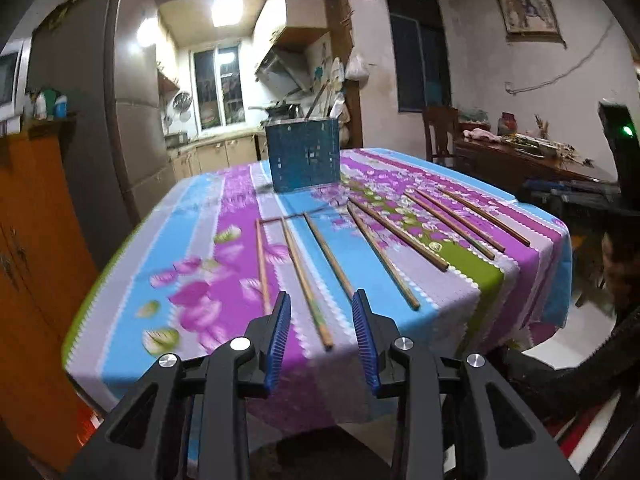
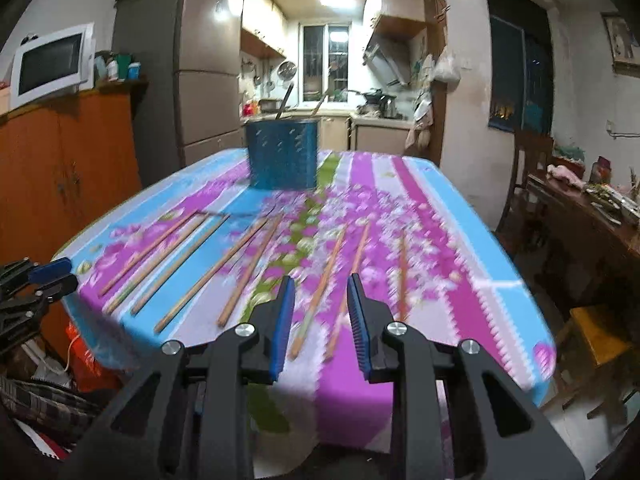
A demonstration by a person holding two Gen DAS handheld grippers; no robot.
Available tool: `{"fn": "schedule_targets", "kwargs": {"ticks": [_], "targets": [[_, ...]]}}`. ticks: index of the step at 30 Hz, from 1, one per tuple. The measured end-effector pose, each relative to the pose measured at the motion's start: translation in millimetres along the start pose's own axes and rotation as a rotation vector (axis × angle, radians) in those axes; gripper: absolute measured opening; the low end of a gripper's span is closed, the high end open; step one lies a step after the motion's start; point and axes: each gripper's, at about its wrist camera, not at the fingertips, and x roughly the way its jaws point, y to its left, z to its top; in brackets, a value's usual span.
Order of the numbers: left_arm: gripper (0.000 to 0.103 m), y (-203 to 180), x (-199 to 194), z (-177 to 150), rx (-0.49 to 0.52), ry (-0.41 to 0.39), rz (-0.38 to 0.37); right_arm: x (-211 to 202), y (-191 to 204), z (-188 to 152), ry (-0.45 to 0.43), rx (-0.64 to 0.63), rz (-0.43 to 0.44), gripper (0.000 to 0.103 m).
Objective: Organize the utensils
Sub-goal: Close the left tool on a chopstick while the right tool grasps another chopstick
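Several wooden chopsticks (image 1: 308,284) lie spread side by side on the flowered tablecloth (image 1: 224,208); they also show in the right wrist view (image 2: 244,270). A blue perforated utensil holder (image 1: 304,156) stands upright at the far side of the table, with a utensil handle sticking out; it shows in the right wrist view too (image 2: 282,154). My left gripper (image 1: 322,300) is open and empty, above the near table edge over the left chopsticks. My right gripper (image 2: 320,282) is open and empty, above the near edge over the right chopsticks. The left gripper shows at the right wrist view's left edge (image 2: 44,280).
An orange cabinet (image 1: 36,240) stands left of the table, with a microwave (image 2: 48,64) on top. A wooden side table (image 2: 592,216) with clutter and a chair (image 1: 440,132) stand to the right. A kitchen lies behind the holder.
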Motion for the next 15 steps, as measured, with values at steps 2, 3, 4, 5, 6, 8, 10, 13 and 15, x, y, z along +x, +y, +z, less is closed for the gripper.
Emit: {"fn": "schedule_targets", "kwargs": {"ticks": [2,3,4,5,6,8,10,13,15], "targets": [[0.035,2.0,10.6,-4.6,-0.029,0.021,0.042,1.4,7.3,-5.4,0.002,-0.037,-0.002,0.026],[0.034,0.9,14.2,-9.0,-0.026,0.029,0.057,-0.5,5.9,-10.1,-0.002,-0.052,-0.005,0.026],[0.033,0.0,20.4,-10.1,-0.022,0.042,0.067,-1.2,8.7,-14.3,-0.005,-0.073,-0.009,0.026],[0.032,-1.9,25.6,-11.8,-0.015,0.049,0.075,0.0,12.7,-16.3,-0.001,-0.090,-0.010,0.026],[0.032,-3.8,29.8,-12.3,-0.004,0.050,0.082,1.7,15.5,-18.6,0.004,-0.102,-0.011,0.026],[0.029,-8.8,35.3,-13.3,0.009,0.050,0.101,4.9,17.9,-22.6,0.017,-0.111,-0.009,0.026],[0.028,-10.4,39.1,-14.6,0.006,0.050,0.113,7.8,17.8,-25.1,0.032,-0.105,0.002,0.026],[0.028,-9.0,44.8,-17.4,0.003,0.066,0.127,9.2,17.3,-28.7,0.042,-0.103,0.003,0.026],[0.023,-9.8,48.3,-20.6,0.011,0.074,0.142,9.4,16.5,-29.9,0.041,-0.100,0.003,0.026]]}}
